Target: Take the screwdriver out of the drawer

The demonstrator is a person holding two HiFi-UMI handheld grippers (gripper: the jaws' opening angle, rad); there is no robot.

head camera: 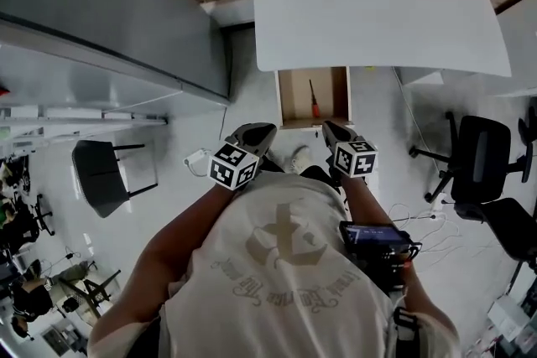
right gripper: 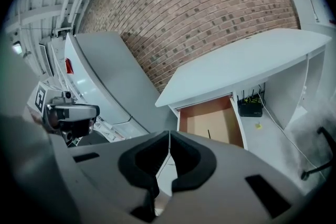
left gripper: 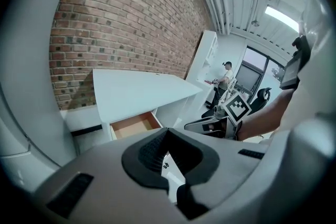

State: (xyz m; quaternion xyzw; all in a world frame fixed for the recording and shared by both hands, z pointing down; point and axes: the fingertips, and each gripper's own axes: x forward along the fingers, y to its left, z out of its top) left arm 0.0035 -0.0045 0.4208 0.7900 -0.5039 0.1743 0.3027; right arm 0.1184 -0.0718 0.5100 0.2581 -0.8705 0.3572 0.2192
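— So, where do we find the screwdriver [head camera: 314,101]?
— We see it lying in the middle of the open drawer [head camera: 286,96] under the white bench [head camera: 377,4], red handle towards us.
— And our tongs?
— We hold the left tongs [head camera: 257,132] and the right tongs [head camera: 337,132] just short of the drawer's near edge, both closed with nothing between them.

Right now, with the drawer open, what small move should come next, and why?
Probably open the right tongs and ease them forward into the open drawer: they are shut and empty, short of it, and the screwdriver lies untouched inside.
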